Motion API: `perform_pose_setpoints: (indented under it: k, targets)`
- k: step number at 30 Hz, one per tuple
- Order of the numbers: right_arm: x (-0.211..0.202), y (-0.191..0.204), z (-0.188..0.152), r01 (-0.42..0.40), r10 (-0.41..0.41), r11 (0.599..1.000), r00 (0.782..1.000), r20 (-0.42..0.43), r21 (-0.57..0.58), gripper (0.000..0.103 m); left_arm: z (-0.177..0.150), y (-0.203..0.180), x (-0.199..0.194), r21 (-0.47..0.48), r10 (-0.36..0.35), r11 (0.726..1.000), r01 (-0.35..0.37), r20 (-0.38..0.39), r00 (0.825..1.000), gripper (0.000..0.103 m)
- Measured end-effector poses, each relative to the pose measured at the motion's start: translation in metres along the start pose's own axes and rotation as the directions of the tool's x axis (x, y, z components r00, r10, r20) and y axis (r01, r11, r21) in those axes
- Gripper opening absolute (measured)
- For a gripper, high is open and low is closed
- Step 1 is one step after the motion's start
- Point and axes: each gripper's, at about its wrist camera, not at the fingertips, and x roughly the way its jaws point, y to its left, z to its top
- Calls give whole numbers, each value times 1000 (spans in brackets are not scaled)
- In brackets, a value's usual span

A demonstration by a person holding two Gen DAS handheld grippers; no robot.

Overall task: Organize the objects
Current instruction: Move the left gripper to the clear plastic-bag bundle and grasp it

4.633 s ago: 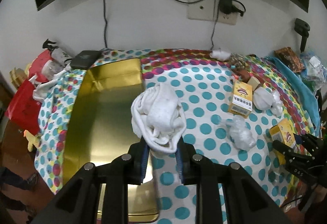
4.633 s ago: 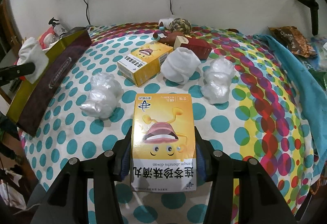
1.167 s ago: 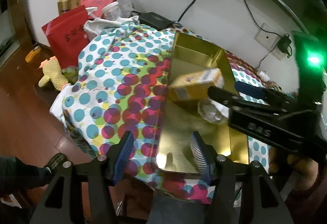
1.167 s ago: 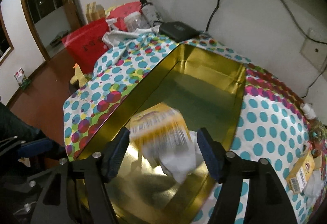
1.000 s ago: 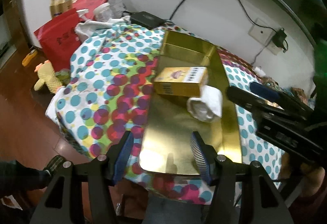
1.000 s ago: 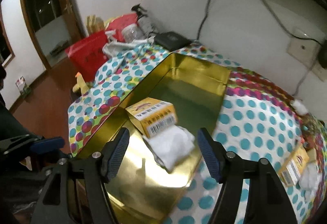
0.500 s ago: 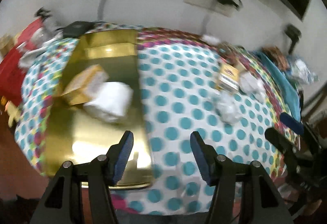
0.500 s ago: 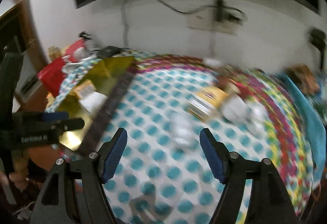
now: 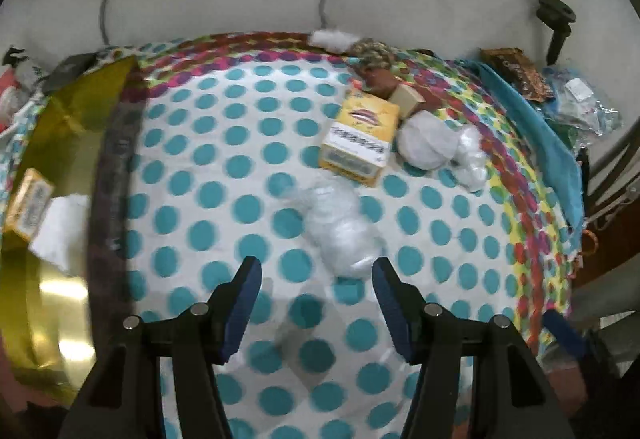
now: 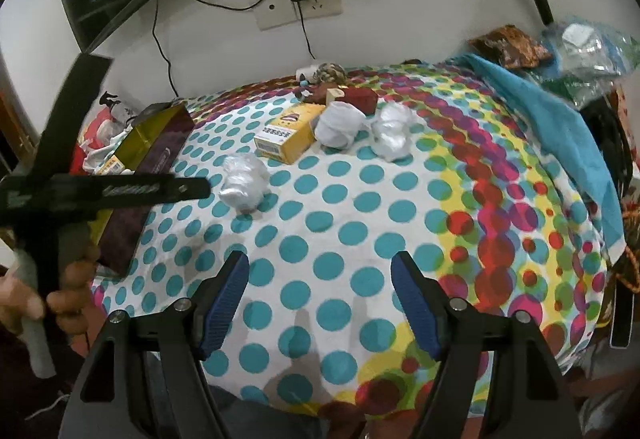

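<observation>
My left gripper is open and empty, just short of a clear plastic-wrapped white bundle on the dotted cloth. Beyond it lie a yellow box, a rolled white sock and a second wrapped bundle. The gold tin at the left holds a yellow box and a white sock. My right gripper is open and empty over the cloth. The same bundle, yellow box, sock, second bundle and tin show in the right wrist view.
A dark red box, a small tan box and a braided ball sit at the back. A blue cloth and bags lie right. Wall socket with cables behind. The left gripper's body crosses the right view.
Both grippers let go of the sock and yellow box into the tin, then swung right, back over the table. The left gripper now faces the wrapped bundle.
</observation>
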Motion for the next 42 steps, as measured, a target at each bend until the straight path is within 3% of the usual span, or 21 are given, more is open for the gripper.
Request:
perform_pose_setpoints:
  k: [11,18,23,28,29,30,42]
  targets:
    - [1,-20,-14,-51,51,998,999,-11,45,72,10,-23,33,-7,33,999,-33,9,999,59]
    - [3,-29,-17,-65,66,996,998,-18,67,72,9,-18,42,-52,28,998,-24,65,997,59]
    - [5,-37,-17,-69,71,993,997,-23,93,72,10,-12,52,-77,4,997,-4,1,1000,59]
    - [8,-38,-17,-66,69,993,997,-29,97,72,10,-12,52,-73,-2,997,2,-3,1000,59]
    - [9,-39,-17,-64,68,993,997,-32,97,72,9,-12,52,-72,-6,997,6,4,1000,52]
    - [10,-39,-17,-64,68,993,997,-35,97,72,9,-12,52,-71,-16,997,17,6,1000,39]
    - [19,-44,-7,-21,24,996,999,-41,86,72,3,-13,36,-2,10,1000,-10,58,998,35]
